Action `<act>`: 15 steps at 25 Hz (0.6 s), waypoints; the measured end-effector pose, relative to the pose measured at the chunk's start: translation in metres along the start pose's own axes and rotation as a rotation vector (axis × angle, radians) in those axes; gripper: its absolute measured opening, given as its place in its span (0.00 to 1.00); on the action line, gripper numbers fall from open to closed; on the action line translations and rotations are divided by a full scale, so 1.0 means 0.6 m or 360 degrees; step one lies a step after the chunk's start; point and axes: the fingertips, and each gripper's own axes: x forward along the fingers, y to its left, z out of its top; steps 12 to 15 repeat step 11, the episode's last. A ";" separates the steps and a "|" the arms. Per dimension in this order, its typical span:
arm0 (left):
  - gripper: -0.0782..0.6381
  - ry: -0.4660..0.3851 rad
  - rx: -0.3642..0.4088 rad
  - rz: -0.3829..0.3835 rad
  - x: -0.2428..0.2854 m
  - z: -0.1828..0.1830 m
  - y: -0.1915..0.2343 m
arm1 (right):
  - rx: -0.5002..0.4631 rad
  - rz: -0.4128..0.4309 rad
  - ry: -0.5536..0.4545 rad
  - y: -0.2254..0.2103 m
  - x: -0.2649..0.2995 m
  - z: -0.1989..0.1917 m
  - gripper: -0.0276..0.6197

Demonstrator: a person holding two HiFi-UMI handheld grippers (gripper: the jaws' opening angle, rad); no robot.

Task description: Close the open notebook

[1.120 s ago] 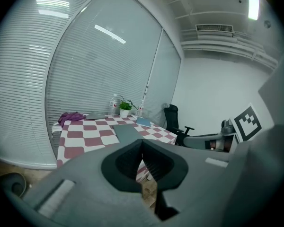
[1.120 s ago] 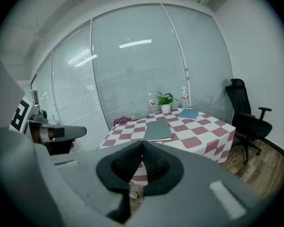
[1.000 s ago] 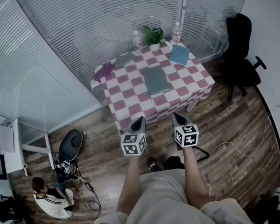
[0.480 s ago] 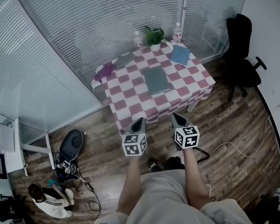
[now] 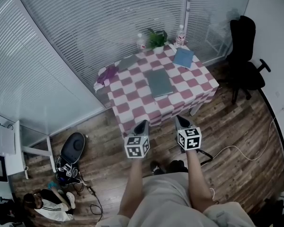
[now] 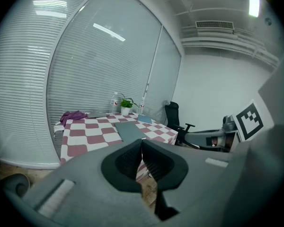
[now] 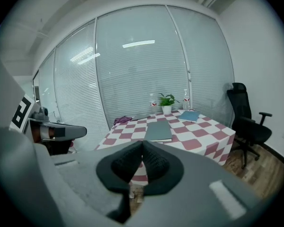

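Observation:
A table with a red-and-white checked cloth stands ahead of me by the blinds. On it a grey notebook lies flat in the middle, a blue one at the far right, and another grey one at the far left. From here I cannot tell which is open. My left gripper and right gripper hang side by side in front of the table's near edge, short of it, both shut and empty. The grey notebook shows beyond each pair of closed jaws.
At the table's back edge are a potted plant, two bottles and a purple cloth. A black office chair stands right of the table. A round black case, cables and a crouching person are on the wooden floor at left.
Both grippers have kept still. The person on the floor at lower left has shifted further down and left.

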 end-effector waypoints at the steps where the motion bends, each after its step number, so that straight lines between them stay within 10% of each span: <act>1: 0.12 0.0003 -0.0002 0.0000 0.000 0.000 0.001 | -0.0008 -0.0008 0.0007 -0.001 0.001 0.001 0.04; 15: 0.12 0.0038 -0.0005 -0.0045 0.001 -0.008 0.001 | -0.0008 -0.0021 -0.0003 -0.003 0.004 0.002 0.04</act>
